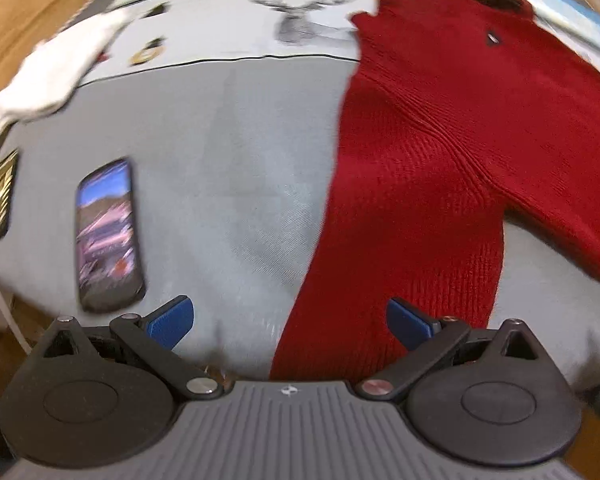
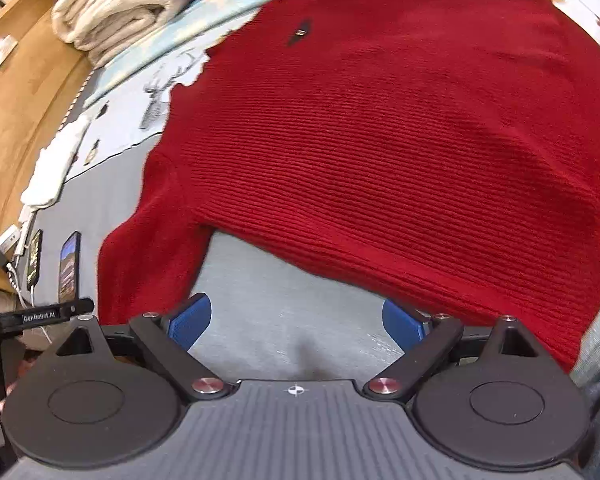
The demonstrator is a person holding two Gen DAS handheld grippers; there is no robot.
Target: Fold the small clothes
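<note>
A red knit sweater (image 2: 400, 132) lies spread flat on a grey bed sheet (image 2: 292, 312), collar at the far end. Its left sleeve (image 1: 384, 248) hangs down toward me. My left gripper (image 1: 290, 322) is open, hovering just above the sleeve's lower end, with the right blue pad (image 1: 408, 322) over the red knit. My right gripper (image 2: 296, 322) is open and empty over bare sheet, just below the sweater's hem, with the sleeve (image 2: 148, 252) to its left.
Two phones (image 1: 108, 236) (image 2: 34, 258) lie on the sheet at the left, one on a white cable. A white cloth (image 1: 56, 72) lies beyond them. Folded cream blankets (image 2: 116, 4) are stacked at the far left. A wooden floor (image 2: 16, 92) runs along the bed's left edge.
</note>
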